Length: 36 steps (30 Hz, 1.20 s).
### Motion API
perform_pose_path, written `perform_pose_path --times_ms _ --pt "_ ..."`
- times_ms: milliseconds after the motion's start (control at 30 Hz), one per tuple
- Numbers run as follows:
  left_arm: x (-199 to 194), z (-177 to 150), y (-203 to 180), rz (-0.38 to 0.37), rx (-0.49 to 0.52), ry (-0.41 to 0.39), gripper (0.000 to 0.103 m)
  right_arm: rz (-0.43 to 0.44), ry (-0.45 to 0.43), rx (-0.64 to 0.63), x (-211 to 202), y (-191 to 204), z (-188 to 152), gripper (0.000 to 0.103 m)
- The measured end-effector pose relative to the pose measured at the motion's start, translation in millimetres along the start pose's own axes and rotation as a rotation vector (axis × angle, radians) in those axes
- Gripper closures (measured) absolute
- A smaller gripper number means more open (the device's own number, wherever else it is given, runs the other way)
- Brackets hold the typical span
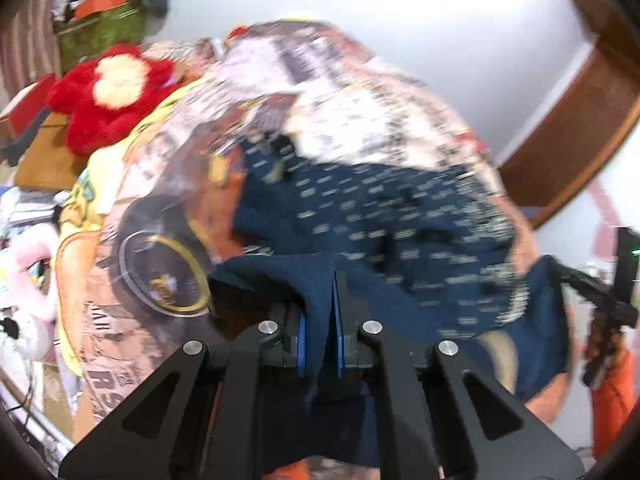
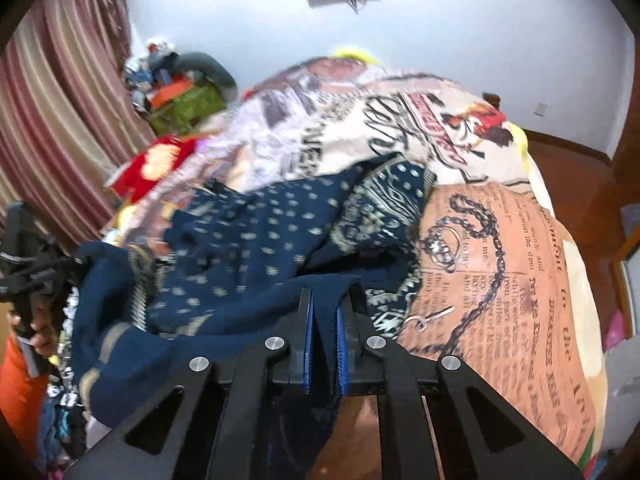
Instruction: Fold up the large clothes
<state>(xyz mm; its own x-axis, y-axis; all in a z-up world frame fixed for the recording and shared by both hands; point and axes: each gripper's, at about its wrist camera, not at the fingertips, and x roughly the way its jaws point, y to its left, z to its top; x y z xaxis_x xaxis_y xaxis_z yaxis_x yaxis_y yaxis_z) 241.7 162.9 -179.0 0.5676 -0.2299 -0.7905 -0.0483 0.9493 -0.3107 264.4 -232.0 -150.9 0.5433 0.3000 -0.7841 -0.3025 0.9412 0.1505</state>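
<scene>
We have barely begun: the navy garment [image 2: 248, 232] lies crumpled on the printed blanket [image 2: 492, 240], no fold made yet. Both tongs are clamped on its near edge, the left gripper [image 1: 320, 320] and the right gripper [image 2: 324, 340] each pinching cloth (apparently two corners). Left of the garment, a red plush [image 1: 108, 92] crowds the blanket.
</scene>
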Motion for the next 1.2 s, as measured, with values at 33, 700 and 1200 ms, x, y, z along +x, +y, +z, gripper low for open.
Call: perform_pose_path --times_ms 33,700,1200 --pt "10 -2 6 0.025 -0.008 0.027 0.093 -0.007 0.021 0.001 9 -3 0 0.096" --pt "-6 -64 48 0.089 0.031 0.112 0.044 0.025 0.045 0.106 -52 -26 -15 0.045" --pt "62 -128 37 -0.067 -0.066 0.319 0.045 0.116 0.135 0.053 -41 28 -89 0.045"
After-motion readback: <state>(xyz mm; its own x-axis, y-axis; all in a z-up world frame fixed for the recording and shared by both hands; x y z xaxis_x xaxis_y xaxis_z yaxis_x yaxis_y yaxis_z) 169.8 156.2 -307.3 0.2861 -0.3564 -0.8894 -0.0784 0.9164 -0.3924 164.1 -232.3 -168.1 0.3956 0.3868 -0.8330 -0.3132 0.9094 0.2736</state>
